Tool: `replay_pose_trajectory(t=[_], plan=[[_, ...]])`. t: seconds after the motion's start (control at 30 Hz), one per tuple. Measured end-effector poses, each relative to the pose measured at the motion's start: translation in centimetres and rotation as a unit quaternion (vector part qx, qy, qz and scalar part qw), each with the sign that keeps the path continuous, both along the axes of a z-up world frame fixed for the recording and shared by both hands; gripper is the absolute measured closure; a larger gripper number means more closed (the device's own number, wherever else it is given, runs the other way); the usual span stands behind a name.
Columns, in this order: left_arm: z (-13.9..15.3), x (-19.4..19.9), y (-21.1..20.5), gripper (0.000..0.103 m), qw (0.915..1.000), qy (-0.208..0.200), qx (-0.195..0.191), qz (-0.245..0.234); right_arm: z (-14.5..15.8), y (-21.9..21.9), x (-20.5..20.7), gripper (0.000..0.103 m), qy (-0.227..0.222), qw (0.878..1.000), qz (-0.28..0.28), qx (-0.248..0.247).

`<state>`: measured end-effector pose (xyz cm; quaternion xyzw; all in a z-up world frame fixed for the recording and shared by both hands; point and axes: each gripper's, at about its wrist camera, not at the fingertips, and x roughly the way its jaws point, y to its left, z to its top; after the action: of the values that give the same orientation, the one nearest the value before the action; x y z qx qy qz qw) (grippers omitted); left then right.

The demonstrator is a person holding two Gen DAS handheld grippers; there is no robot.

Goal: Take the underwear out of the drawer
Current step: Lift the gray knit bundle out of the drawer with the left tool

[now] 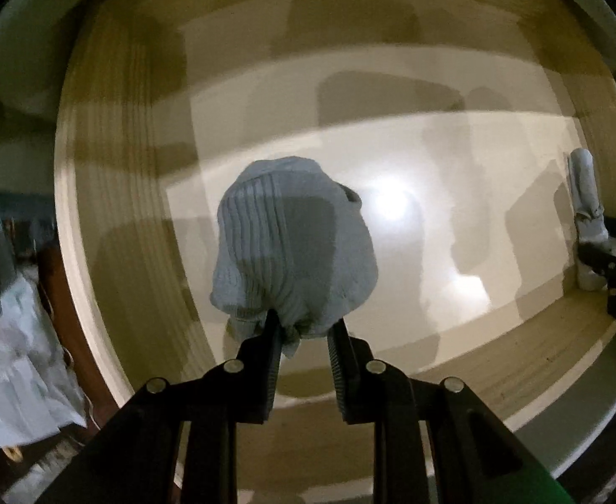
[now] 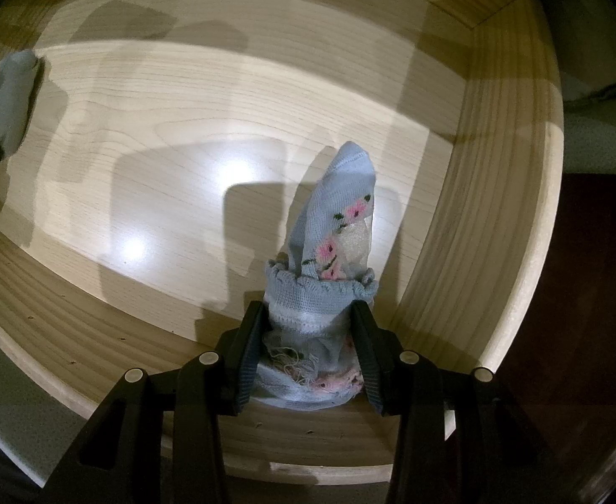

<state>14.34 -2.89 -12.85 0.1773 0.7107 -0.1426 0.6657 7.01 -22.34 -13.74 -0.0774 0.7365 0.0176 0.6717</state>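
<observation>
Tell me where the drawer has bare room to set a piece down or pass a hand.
The drawer floor is bare wood between the two held pieces. The left claw grips a ribbed blue bundle over the middle; the right claw grips a floral blue piece close to the corner of the side wall. Only that corner is tight.

Two pale-blue garments (image 1: 291, 243) (image 2: 333, 252) above drawer (image 2: 455, 252)
</observation>
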Motion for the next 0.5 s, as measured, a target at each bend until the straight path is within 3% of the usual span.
replay_pose_trajectory(t=[0.27,0.5], plan=[[-0.4,0.8,2.7,0.081,0.9982,0.033,0.0,0.049,0.0,-0.2,-0.1,0.063,0.0,1.0,0.0,0.0],[-1.9,-2.4,4.4,0.081,0.9959,0.055,-0.004,0.072,0.1,-0.4,-0.2,0.063,0.0,1.0,-0.001,0.0]])
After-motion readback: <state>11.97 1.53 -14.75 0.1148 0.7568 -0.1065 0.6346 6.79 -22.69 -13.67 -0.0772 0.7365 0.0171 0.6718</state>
